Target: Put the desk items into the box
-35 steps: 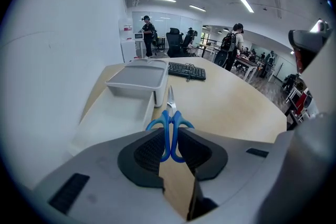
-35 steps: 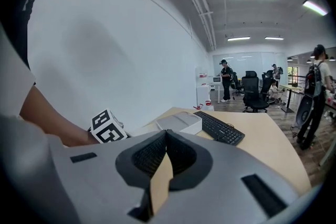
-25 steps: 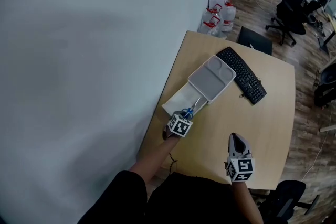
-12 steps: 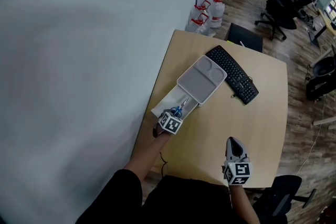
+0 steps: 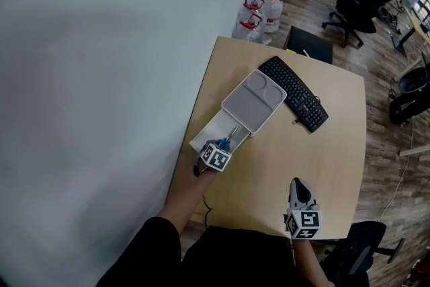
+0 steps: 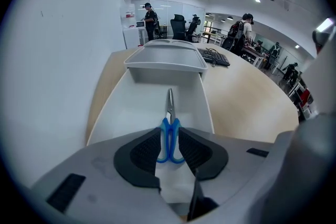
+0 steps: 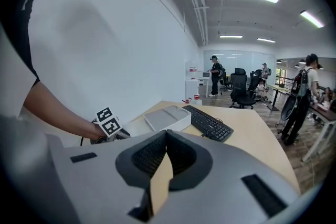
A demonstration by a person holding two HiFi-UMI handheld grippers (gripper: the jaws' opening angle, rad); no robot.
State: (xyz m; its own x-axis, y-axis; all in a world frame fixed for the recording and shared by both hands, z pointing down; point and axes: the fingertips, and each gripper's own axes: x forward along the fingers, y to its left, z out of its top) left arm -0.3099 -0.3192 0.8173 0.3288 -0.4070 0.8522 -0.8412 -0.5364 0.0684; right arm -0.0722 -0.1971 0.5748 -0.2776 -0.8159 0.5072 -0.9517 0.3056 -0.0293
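Left gripper view shows our left gripper (image 6: 169, 147) squeezing the small blue-handled metal scissors (image 6: 170, 113) over the floor of the open white plastic box (image 6: 134, 107). The scissors point straight out from the jaws, along the box, toward the pale grey lid (image 6: 165, 63) on its far end. Our right gripper (image 7: 166, 139) is pinched shut and empty, well away, so we think the left one just needs to let go.

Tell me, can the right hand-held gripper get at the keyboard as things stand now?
Probably yes. The right hand-held gripper is shut and empty, and only bare desk lies between it and the keyboard. The box and the left hand-held gripper are off to the left.
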